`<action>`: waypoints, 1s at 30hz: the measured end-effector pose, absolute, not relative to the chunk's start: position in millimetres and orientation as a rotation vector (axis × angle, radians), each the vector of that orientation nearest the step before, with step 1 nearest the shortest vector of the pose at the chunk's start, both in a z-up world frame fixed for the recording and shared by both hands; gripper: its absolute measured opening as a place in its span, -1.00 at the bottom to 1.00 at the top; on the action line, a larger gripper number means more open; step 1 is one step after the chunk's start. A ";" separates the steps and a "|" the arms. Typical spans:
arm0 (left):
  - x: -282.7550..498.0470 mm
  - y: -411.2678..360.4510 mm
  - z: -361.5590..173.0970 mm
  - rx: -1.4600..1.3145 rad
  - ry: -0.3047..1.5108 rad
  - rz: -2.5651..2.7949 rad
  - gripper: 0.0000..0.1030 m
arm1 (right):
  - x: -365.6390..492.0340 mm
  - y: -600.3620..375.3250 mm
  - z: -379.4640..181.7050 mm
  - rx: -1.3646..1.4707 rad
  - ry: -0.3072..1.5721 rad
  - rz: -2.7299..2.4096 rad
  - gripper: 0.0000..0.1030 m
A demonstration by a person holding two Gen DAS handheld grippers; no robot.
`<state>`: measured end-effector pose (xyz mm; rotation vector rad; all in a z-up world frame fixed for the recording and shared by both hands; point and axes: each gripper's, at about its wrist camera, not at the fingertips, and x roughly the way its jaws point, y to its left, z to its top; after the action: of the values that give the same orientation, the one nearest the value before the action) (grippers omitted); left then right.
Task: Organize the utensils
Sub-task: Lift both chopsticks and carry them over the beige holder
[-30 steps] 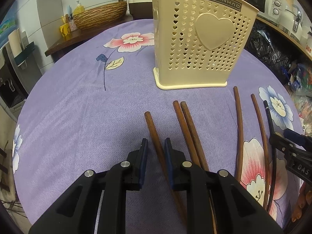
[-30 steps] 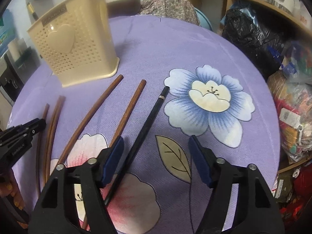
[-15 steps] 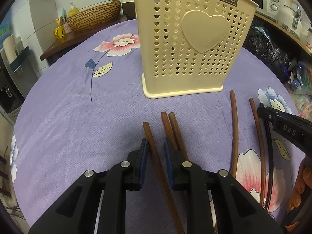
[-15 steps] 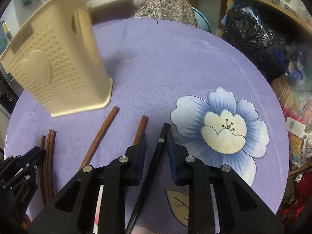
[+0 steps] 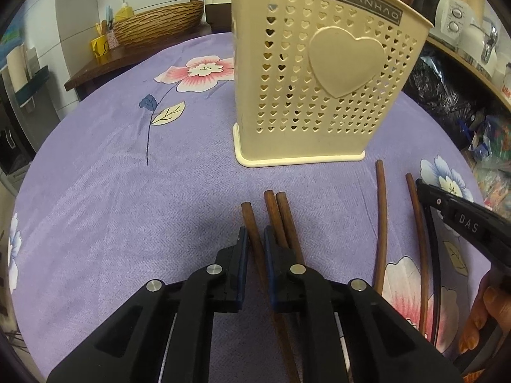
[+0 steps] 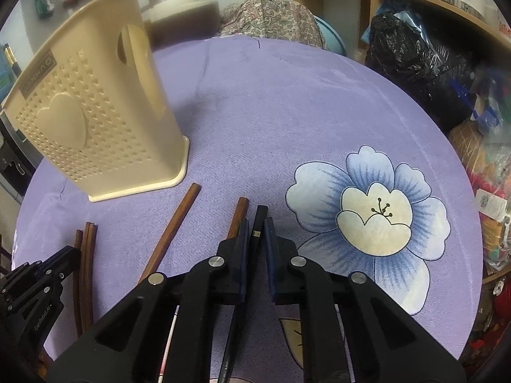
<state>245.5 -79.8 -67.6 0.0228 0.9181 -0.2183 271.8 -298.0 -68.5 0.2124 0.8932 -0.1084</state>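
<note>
My left gripper (image 5: 255,239) pinches one brown chopstick (image 5: 249,220), my right gripper (image 6: 257,228) the black chopstick (image 6: 260,215). I'd lift both level, then tip them into the holder (image 5: 319,79); its slots are probably behind the rim.

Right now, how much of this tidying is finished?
Barely begun. The cream holder already has something dark poking out. In hand: the left gripper is closed on one brown chopstick, the right gripper on the black chopstick. Four brown chopsticks remain on the purple tablecloth.
</note>
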 end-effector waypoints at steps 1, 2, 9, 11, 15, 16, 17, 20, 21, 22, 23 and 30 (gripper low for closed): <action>244.7 -76.5 -65.7 -0.004 0.914 -0.232 -0.79 | 269.9 -297.7 -67.2 0.213 0.886 -0.106 -0.80; 244.6 -74.8 -64.5 -0.014 0.910 -0.234 -0.79 | 266.9 -297.9 -64.1 0.212 0.871 -0.103 -0.80; 226.8 -49.0 -21.1 -0.123 0.799 -0.276 -0.81 | 234.9 -303.9 -22.9 0.254 0.744 0.003 -0.80; 216.1 -41.8 -3.8 -0.140 0.750 -0.283 -0.81 | 222.7 -305.9 -5.7 0.269 0.699 0.054 -0.80; 194.0 -28.7 29.6 -0.143 0.654 -0.295 -0.82 | 191.7 -311.3 31.5 0.252 0.608 0.146 -0.82; 188.4 -25.1 37.0 -0.139 0.634 -0.297 -0.82 | 183.4 -313.3 39.8 0.232 0.582 0.153 -0.82; 183.3 -21.0 43.3 -0.138 0.616 -0.298 -0.82 | 175.1 -316.3 47.9 0.215 0.555 0.159 -0.82; 177.3 -11.2 51.6 -0.143 0.593 -0.291 -0.82 | 156.7 -321.0 63.3 0.206 0.514 0.182 -0.83; 176.5 -8.1 53.8 -0.148 0.589 -0.295 -0.82 | 152.0 -324.1 67.8 0.212 0.504 0.197 -0.83; 175.4 -6.2 55.4 -0.152 0.586 -0.299 -0.82 | 148.3 -325.7 71.0 0.215 0.496 0.206 -0.83; 174.0 -4.0 57.7 -0.155 0.581 -0.303 -0.82 | 144.7 -325.9 73.8 0.213 0.489 0.213 -0.84; 166.6 4.1 65.5 -0.161 0.553 -0.312 -0.83 | 131.3 -321.5 83.0 0.192 0.456 0.247 -0.84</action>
<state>166.6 4.1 65.5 -0.1606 0.5535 -0.3123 131.3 -321.5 83.0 0.1921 0.4561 0.2475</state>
